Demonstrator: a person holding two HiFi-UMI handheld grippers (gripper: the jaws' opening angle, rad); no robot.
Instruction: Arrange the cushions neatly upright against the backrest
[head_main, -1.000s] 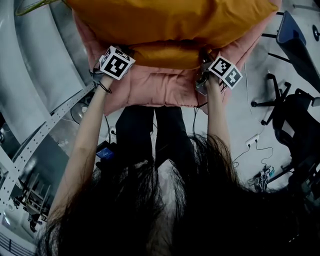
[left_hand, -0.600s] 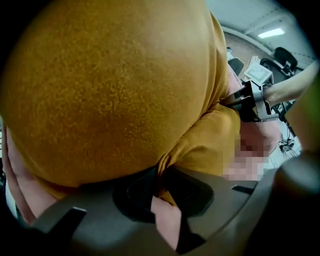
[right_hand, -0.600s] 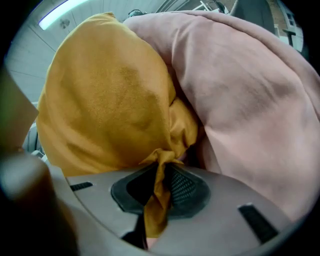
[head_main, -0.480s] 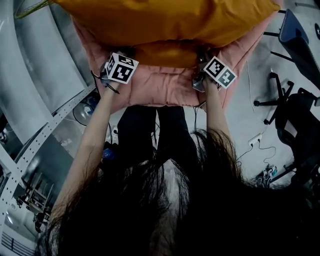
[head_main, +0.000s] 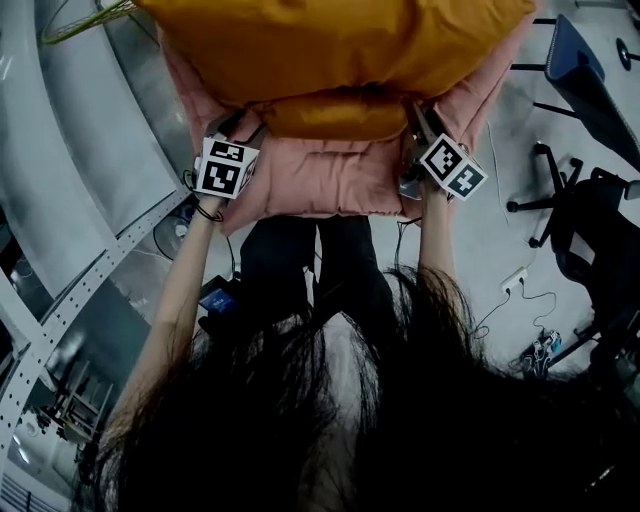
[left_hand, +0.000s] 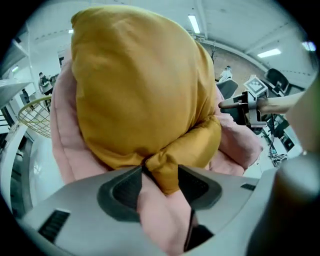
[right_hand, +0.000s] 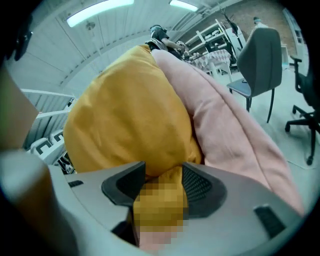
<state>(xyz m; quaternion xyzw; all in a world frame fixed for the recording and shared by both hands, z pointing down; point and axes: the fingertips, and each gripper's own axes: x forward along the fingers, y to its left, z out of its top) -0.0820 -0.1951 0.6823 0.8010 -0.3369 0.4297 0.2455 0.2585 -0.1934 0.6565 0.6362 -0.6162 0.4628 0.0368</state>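
Since a second ago both grippers have slid back toward us from the cushions' near edge. Their fingers have just been opening, with cushion fabric between them on each side.

We see the big mustard-yellow fabric cushion (head_main: 340, 50) lying against the pale pink padded cushion (head_main: 320, 180). In the head view the pink one shows past it along the near edge and both sides. The pair sits in front of us, above our dark-trousered legs (head_main: 300, 260) and the grey floor (head_main: 480, 240). What carries the cushions we cannot tell.

To the right a black wheeled office chair (head_main: 590, 240) stands well apart from them. In the right gripper view a grey chair (right_hand: 257, 55) stands beyond the pink cushion.

Our left gripper (left_hand: 161, 182) is at the pair's near left corner. Its fingers (left_hand: 122, 190) stand partly apart, with a yellow corner and a fold of pink lying loose between them, not pinched.

Our right gripper (right_hand: 162, 182) is at the near right corner, its fingers (right_hand: 200, 187) spread wider. The yellow corner lies between them, and the ribbed pad on one side shows bare.

One black-and-white marker cube (head_main: 225, 167) rides at the pink cushion's near left corner in the head view. The other marker cube (head_main: 452, 167) sits level with it at the near right corner.
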